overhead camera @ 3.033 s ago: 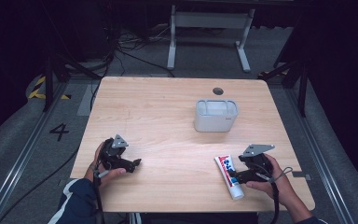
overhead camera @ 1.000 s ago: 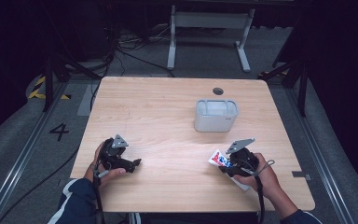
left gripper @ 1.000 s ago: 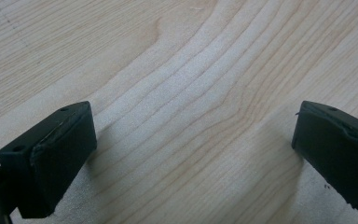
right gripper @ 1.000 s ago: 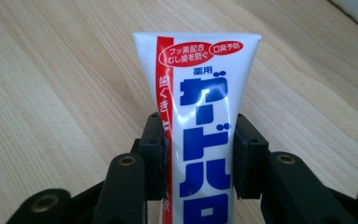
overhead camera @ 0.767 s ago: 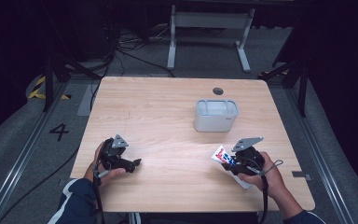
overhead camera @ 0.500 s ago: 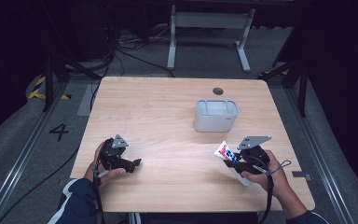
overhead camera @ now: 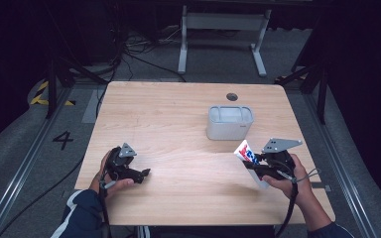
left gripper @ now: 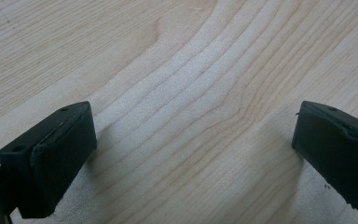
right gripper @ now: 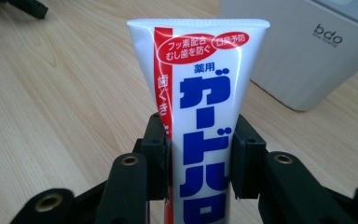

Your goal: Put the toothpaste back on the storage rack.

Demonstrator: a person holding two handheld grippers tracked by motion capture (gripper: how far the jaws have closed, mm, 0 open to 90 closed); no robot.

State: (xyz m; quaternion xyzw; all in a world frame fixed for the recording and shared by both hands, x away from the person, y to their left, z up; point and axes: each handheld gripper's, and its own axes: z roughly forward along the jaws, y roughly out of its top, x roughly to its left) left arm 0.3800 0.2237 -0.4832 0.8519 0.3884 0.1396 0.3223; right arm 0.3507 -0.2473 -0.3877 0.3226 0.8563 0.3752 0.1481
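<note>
My right gripper [right gripper: 200, 158] is shut on a white toothpaste tube [right gripper: 200, 93] with blue and red print; its black pads press both sides of the tube. In the high view the tube [overhead camera: 246, 154] tilts up off the table at the front right, held by that right gripper [overhead camera: 259, 166], just in front of a white rectangular container [overhead camera: 229, 121]. My left gripper [overhead camera: 141, 174] rests low at the front left in the person's hand. Its two black jaws stand wide apart over bare wood, and its fingertips [left gripper: 60, 149] hold nothing.
The white container [right gripper: 303, 51] stands close behind the tube's flat end. A small round hole [overhead camera: 232, 96] sits near the wooden table's [overhead camera: 168, 119] far edge. A metal stand and cables lie on the dark floor beyond the table.
The right gripper has taken hold of the tube, which lay flat on the table, and lifted it, tilting its flat end up and drifting to the right. The left gripper has kept still.
</note>
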